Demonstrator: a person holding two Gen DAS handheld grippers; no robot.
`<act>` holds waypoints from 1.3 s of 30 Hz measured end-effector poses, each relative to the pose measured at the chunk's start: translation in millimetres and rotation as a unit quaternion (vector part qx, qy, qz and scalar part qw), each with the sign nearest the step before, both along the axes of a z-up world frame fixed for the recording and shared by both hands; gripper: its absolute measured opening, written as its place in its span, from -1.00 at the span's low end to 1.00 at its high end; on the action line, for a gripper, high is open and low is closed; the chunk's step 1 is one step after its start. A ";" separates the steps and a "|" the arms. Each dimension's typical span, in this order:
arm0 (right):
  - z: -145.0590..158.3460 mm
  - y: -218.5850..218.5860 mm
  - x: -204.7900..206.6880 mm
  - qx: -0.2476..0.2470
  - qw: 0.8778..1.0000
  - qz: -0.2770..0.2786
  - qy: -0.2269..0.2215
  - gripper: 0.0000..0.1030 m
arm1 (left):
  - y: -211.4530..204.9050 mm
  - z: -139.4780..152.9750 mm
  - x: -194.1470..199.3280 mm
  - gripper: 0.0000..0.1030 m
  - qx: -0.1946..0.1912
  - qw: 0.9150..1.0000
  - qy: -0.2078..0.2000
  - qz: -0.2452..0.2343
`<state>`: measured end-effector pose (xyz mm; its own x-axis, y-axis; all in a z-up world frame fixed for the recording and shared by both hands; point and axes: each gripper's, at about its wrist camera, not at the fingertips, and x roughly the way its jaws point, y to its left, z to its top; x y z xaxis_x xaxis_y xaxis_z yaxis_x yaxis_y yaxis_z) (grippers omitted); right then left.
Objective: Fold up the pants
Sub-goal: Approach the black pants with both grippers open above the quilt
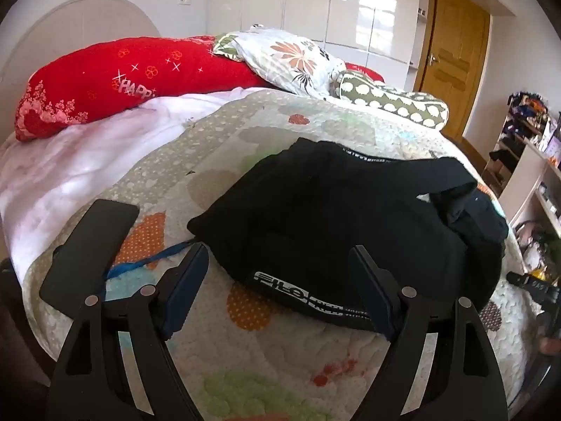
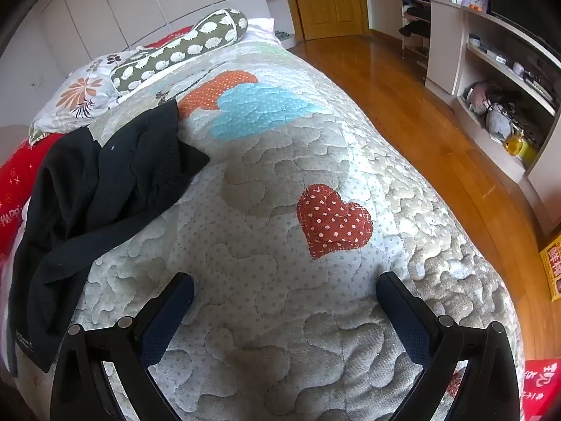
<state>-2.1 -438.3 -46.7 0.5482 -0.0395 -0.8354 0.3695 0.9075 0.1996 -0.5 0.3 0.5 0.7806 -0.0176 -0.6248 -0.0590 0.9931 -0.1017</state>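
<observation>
Black pants point(image 1: 350, 210) lie bunched on the quilted bedspread point(image 1: 245, 133), their white-lettered waistband toward my left gripper. My left gripper point(image 1: 280, 256) is open just above the near edge of the pants, empty, its jaws wide apart. In the right wrist view the pants point(image 2: 105, 189) lie crumpled at the left on the quilt point(image 2: 280, 315). My right gripper point(image 2: 285, 284) is open and empty over bare quilt, to the right of the pants, near a red heart patch point(image 2: 333, 221).
A red pillow point(image 1: 133, 77), a floral pillow point(image 1: 294, 59) and a green bolster point(image 1: 392, 101) lie at the head of the bed. A black flat object point(image 1: 87, 245) lies left of my left gripper. Wooden floor point(image 2: 420, 105) and shelves point(image 2: 498, 80) are to the right.
</observation>
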 end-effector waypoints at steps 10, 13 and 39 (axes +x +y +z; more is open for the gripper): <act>16.4 12.2 -16.6 -0.044 0.999 0.019 0.006 0.99 | -20.0 13.2 -18.5 0.60 0.015 1.000 -0.013 -0.002; 41.1 35.4 -22.9 -0.046 0.997 0.062 -0.022 0.99 | -16.5 15.4 -13.0 0.60 0.010 1.000 -0.007 -0.010; 92.5 196.1 -32.1 -0.153 0.958 0.211 -0.120 0.99 | -41.7 22.6 -28.6 0.60 0.022 0.999 -0.017 -0.023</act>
